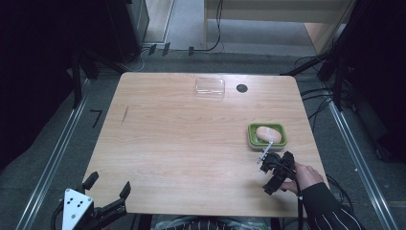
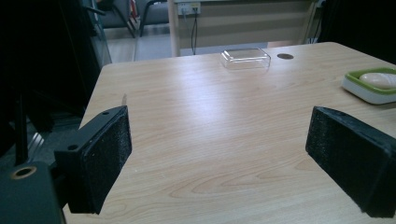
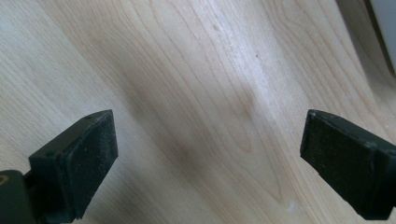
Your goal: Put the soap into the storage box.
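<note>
Currently the right gripper (image 1: 276, 165), jaws spread and empty, sits just beside the green rectangular soap dish (image 1: 253, 138) holding 1 pale oval soap bar (image 1: 267, 134); the left gripper (image 1: 109, 190) is also spread.

This is looking like a lab or recording workspace: a bare wooden table (image 1: 191, 143) is standing on grey carpet, metal rails (image 1: 52, 158) are running along both sides, and cables (image 1: 321, 103) are trailing past dark equipment stands toward wall sockets (image 2: 188, 8).
</note>
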{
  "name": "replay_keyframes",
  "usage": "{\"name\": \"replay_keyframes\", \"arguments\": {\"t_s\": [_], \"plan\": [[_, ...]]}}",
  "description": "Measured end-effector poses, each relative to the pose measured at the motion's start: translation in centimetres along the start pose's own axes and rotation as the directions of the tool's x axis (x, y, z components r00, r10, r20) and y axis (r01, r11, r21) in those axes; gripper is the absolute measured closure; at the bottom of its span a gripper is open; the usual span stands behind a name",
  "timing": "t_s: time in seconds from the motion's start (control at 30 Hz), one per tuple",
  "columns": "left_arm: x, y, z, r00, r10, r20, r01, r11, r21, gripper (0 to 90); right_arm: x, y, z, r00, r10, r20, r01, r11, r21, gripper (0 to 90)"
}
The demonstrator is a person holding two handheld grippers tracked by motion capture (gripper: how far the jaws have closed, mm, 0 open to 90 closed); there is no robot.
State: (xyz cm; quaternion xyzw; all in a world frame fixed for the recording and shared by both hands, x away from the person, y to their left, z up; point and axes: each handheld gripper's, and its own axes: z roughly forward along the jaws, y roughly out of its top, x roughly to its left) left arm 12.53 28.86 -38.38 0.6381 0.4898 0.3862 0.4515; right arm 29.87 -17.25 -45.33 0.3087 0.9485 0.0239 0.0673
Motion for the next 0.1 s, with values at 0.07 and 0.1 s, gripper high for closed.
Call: {"name": "replay_keyframes", "arguments": {"t_s": [0.07,0.1], "plan": [[-0.08,0.05,0.04,1.0000,-0.002,-0.001,0.002,1.0000,0.001,7.2,-0.02,-0.11,0.07,0.9999,0.008,-0.008,-0.008,1.000,-0.001,5.4],[-0.08,0.05,0.04,1.0000,-0.002,-0.001,0.002,1.0000,0.001,7.2,-0.03,-0.16,0.21,0.9999,0.007,-0.015,-0.007,1.000,0.005,5.4]]}}
